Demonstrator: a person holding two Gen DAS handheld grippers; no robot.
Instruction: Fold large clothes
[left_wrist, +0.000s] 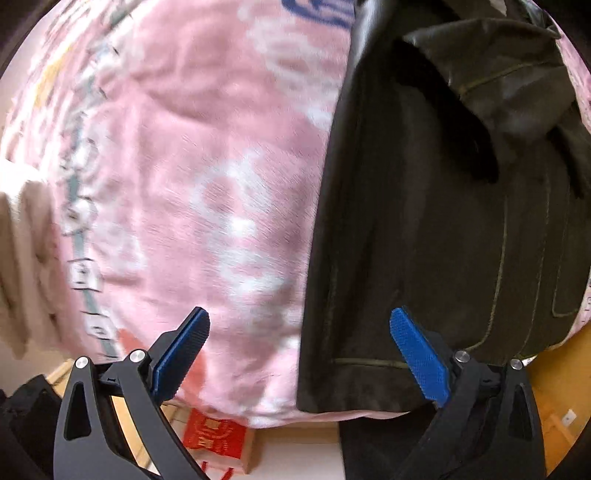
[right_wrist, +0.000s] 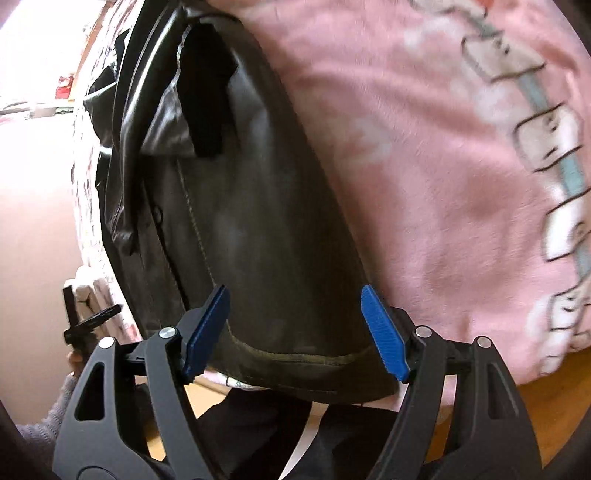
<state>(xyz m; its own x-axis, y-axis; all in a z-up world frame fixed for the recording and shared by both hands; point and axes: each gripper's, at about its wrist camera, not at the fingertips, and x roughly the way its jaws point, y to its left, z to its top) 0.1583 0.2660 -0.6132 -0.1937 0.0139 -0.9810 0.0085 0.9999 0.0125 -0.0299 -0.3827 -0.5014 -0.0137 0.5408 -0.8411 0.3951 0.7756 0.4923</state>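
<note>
A dark leather jacket (left_wrist: 443, 229) lies spread on a pink patterned blanket (left_wrist: 207, 184), collar far, hem near. My left gripper (left_wrist: 299, 350) is open and empty, hovering over the jacket's near left hem corner and the blanket beside it. In the right wrist view the same jacket (right_wrist: 251, 240) fills the middle, its stitched hem (right_wrist: 295, 356) at the bed's near edge. My right gripper (right_wrist: 295, 328) is open and empty, its blue pads (right_wrist: 384, 332) straddling the hem without touching it.
The pink blanket (right_wrist: 443, 166) covers a bed with a wooden edge (right_wrist: 546, 406). A red bag (left_wrist: 218, 435) stands on the floor below. The other hand-held gripper (right_wrist: 85, 321) shows at the left. Cream fabric (left_wrist: 22, 258) hangs at the left.
</note>
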